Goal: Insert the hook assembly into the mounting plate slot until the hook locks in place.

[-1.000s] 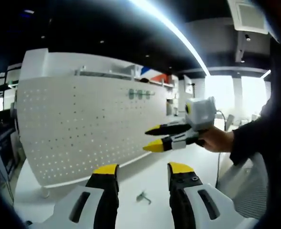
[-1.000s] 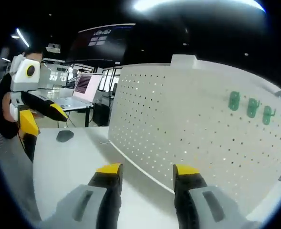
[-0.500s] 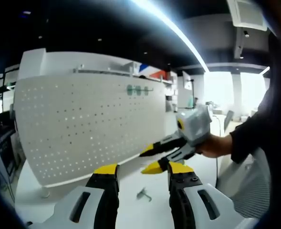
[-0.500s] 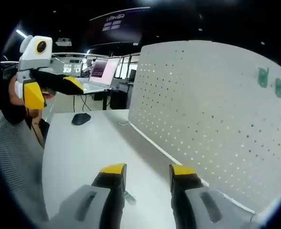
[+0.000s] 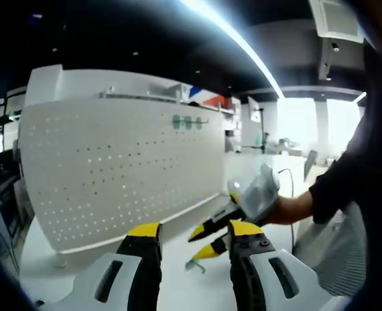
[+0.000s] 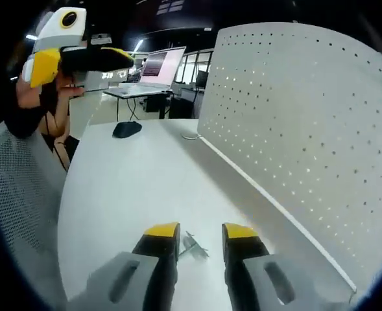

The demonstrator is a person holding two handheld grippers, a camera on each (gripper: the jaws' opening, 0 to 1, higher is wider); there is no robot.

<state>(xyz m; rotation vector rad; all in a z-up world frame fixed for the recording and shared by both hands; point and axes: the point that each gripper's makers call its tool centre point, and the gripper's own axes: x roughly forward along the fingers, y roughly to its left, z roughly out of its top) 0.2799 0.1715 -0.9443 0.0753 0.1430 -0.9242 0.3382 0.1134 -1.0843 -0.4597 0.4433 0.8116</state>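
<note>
On the white worktop (image 6: pixel 113 194) a small grey metal hook (image 6: pixel 194 246) lies flat, in front of the upright white pegboard (image 6: pixel 307 116). In the right gripper view the hook sits at six o'clock, between the yellow tips of the right hand-held gripper (image 6: pixel 200 232). Its jaws stand apart, released, with nothing between them; whether the tips touch the hook I cannot tell.

In the left gripper view the left hand-held gripper (image 5: pixel 194 228) rises from six o'clock, jaws spread and empty. The hook (image 5: pixel 195 264) lies between them, a little further along the worktop (image 5: pixel 80 259). The right hand-held gripper enters at three o'clock, a person's hand (image 5: pixel 288 208) around it, its yellow tips angled down just beside the hook.

Three green hooks (image 5: pixel 187 122) hang on the pegboard (image 5: pixel 113 168) toward twelve o'clock. In the right gripper view a dark mouse (image 6: pixel 126 129) and an open laptop (image 6: pixel 152 71) sit at eleven o'clock.
</note>
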